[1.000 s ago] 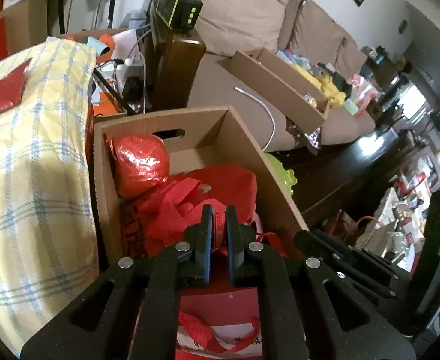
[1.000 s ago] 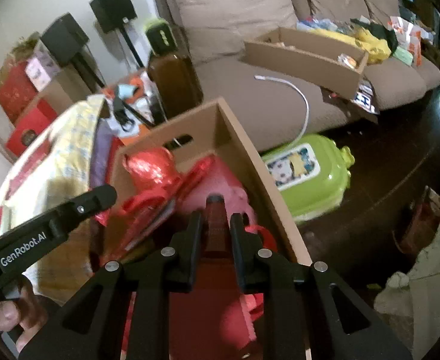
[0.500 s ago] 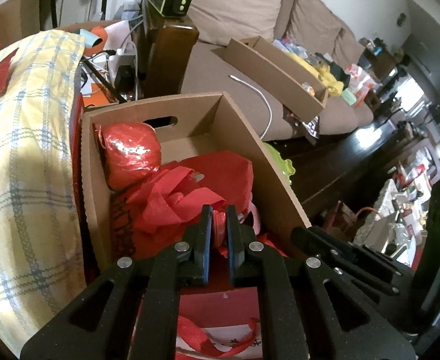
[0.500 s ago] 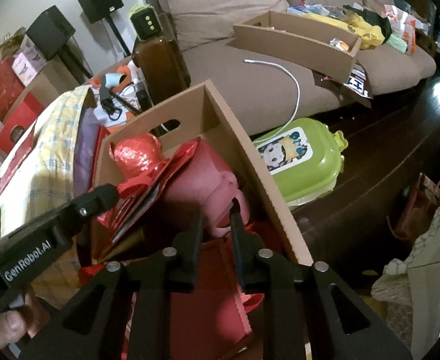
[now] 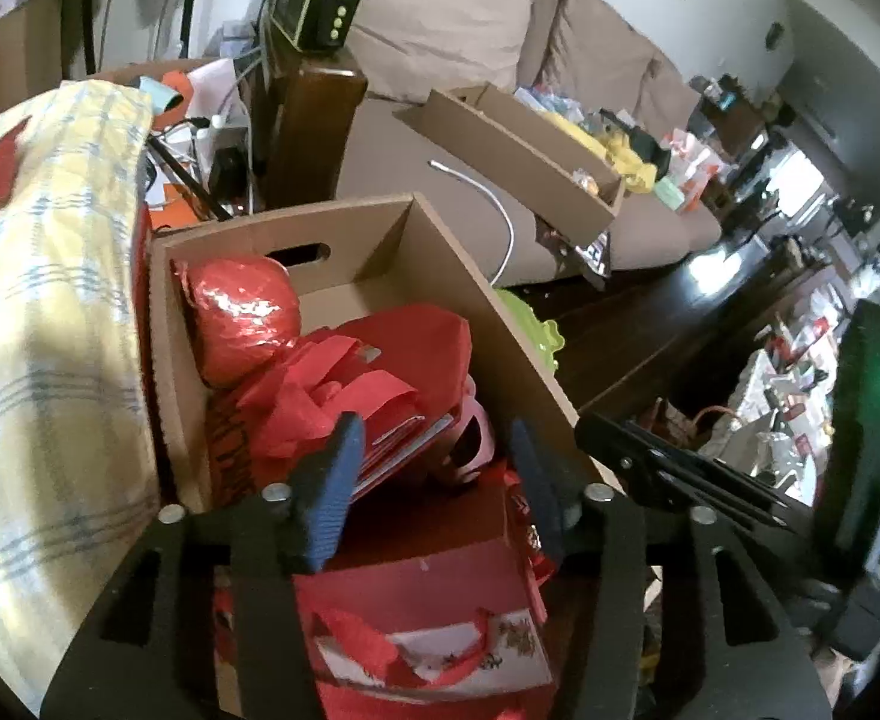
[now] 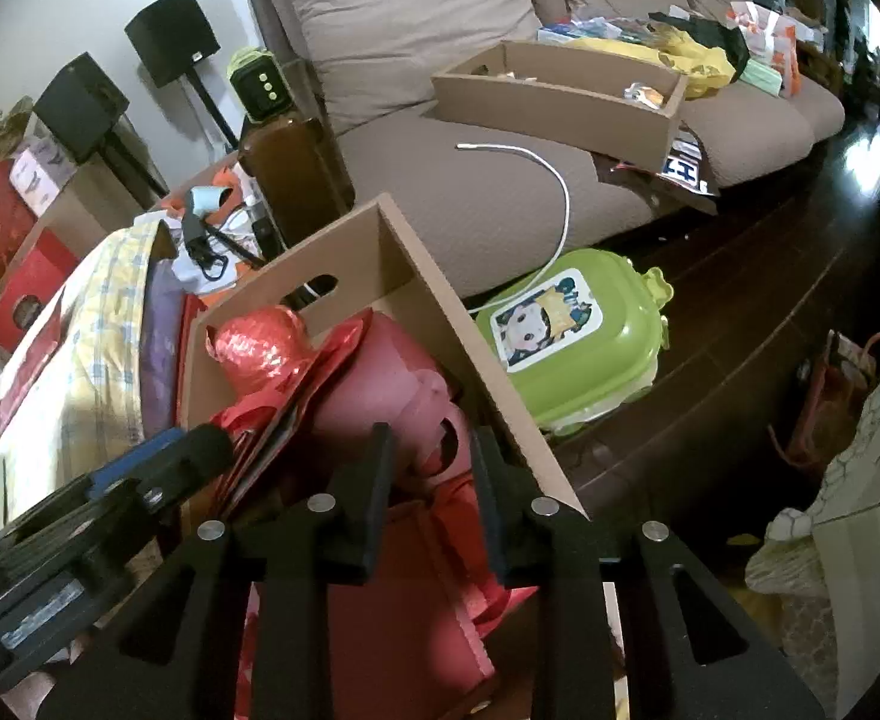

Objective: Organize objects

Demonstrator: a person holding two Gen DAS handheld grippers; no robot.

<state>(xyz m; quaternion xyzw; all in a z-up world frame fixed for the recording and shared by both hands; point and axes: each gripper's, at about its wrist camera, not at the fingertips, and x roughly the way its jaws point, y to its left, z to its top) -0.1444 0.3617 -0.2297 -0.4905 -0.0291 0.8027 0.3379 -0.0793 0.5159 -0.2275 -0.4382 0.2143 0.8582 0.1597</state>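
An open cardboard box is packed with red things: a shiny red foil bundle, crumpled red ribbon, flat red booklets and a pink plush toy. A red gift bag stands at its near end. My left gripper hovers over the pile, its blue-padded jaws opening. The booklets and the toy lie below the gap, and neither is pressed. My right gripper is beside it on the right, its jaws opening slightly. The pink toy sits just beyond the right fingertips, not pinched.
A yellow plaid cloth bulges against the box's left side. A green child's case lies on the dark floor to the right. Behind are a brown sofa with a white cable and a cardboard tray, and a wooden post.
The left jaws, shut on red ribbon before, have sprung wide apart and the ribbon now rests on the pile. The right jaws have widened a little. Both hands stayed about where they were.
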